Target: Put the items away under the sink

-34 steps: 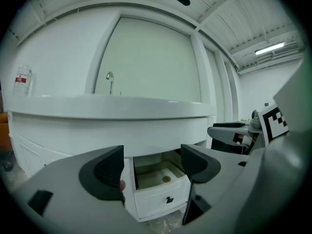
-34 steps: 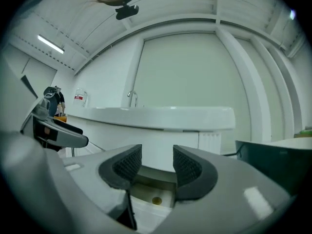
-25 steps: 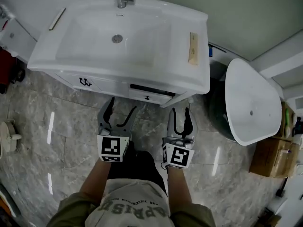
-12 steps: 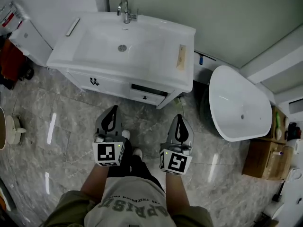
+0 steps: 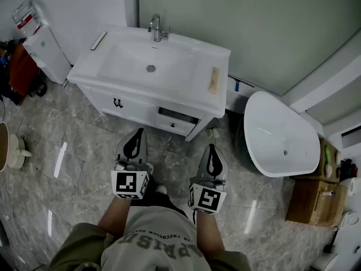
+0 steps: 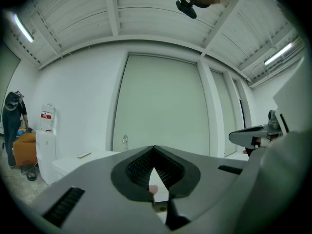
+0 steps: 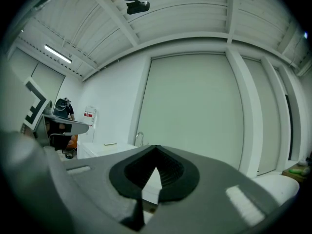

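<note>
Having been snapped shut on nothing, left gripper [image 5: 137, 135] & right gripper [image 5: 212, 151] are now held well back from the sink cabinet [image 5: 135, 107], whereas earlier they were spread open close to its front; stowed items can't be seen, so task is judged prob. done.

Bare floor [image 5: 84, 151] lies open between the person and the sink cabinet [image 5: 121, 103] on the far side. At the cabinet's right corner a door [image 5: 197, 130] stands ajar, jutting toward the near side. A white tub [image 5: 279, 137] crowds the right. A narrow white unit [image 5: 48, 52] stands far left.
</note>
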Tool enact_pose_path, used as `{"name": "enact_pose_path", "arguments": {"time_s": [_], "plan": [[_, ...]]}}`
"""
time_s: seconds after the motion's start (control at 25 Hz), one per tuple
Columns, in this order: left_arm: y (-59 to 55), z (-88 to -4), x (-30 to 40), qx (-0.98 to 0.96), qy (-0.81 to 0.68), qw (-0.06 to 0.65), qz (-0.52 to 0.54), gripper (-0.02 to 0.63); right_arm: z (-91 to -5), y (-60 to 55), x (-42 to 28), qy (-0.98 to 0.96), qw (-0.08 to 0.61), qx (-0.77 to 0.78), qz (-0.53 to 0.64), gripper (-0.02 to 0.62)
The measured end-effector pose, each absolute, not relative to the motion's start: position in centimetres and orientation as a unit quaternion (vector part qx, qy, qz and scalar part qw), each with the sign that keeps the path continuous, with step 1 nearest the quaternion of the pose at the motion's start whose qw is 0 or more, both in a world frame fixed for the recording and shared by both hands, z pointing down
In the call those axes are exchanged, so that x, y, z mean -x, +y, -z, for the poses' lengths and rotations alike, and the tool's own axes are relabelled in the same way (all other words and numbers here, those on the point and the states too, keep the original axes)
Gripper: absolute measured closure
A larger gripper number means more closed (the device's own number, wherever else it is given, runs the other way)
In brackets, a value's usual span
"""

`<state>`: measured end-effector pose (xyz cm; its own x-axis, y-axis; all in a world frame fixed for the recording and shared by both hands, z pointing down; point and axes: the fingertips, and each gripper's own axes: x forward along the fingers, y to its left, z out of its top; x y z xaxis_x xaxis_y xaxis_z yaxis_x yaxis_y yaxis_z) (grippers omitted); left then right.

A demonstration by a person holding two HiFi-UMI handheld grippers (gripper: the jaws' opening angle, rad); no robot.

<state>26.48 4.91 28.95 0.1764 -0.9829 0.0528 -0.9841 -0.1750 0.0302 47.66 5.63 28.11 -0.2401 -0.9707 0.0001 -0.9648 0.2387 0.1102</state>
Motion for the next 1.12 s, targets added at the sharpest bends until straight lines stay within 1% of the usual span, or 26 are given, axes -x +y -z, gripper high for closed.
{"name": "enact_pose_path", "arguments": {"time_s": [0.2, 0.64, 0.84, 1.12], "plan": [[4.8, -26.6, -27.6, -0.776, -0.63, -0.002, -0.006, 0.597, -26.9, 5.9, -47.8, -0.785, 0.026, -0.617, 0.055, 0.595], [5.3, -25.8, -28.7, -0.783, -0.622, -0.013, -0.002, 0.597, -25.0, 5.9, -47.8, -0.79, 0.01, -0.609, 0.073, 0.595], [5.4, -25.5, -29.0, -0.784, -0.62, -0.017, -0.001, 0.597, -25.4, 5.9, -47.9, -0.782, 0.029, -0.619, 0.074, 0.597], [5.5, -25.0, -29.4, -0.787, -0.617, -0.023, -0.001, 0.597, -25.3, 5.9, -48.1, -0.779, 0.014, -0.623, 0.071, 0.597]]}}
